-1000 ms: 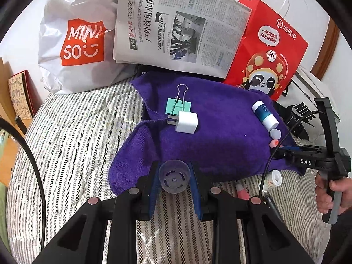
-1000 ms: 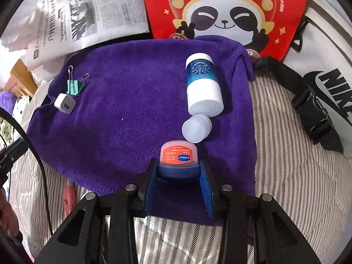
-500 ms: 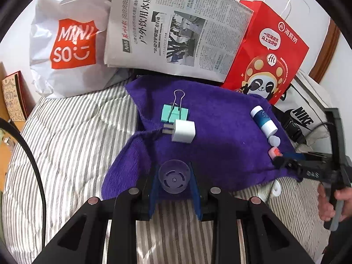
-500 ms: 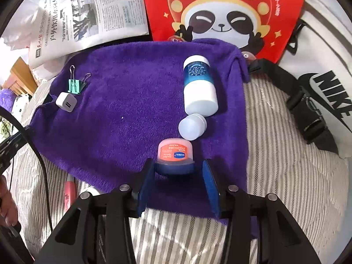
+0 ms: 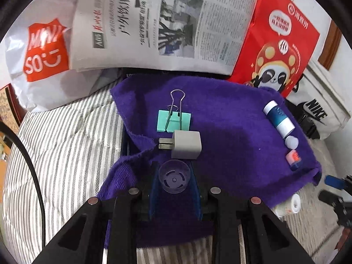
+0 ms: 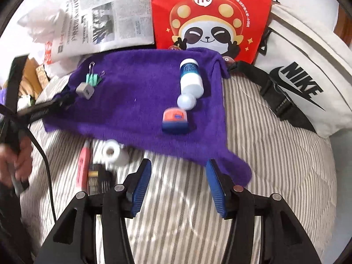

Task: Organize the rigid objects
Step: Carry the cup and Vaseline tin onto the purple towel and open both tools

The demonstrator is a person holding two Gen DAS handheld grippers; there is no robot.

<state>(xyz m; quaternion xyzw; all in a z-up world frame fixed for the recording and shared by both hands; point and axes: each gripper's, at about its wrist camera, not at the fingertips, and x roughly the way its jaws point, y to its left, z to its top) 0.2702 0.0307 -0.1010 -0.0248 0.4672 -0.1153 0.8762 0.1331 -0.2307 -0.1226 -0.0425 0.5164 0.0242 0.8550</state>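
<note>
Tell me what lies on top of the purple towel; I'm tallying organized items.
On the purple towel: binder clip, charger plug, blue-white bottle, white cap, orange-lidded jar. Anything underneath stays covered.

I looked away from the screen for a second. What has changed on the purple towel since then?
The right gripper let go of the small orange-lidded jar, now resting on the purple towel, and drew back; its jaws are opening, nothing between them. The left gripper carried the clear cap closer to the white charger. Binder clip, blue-and-white bottle and white cap stayed put.

Purple towel (image 5: 231, 132), grey-striped bedcover (image 5: 66, 143)
</note>
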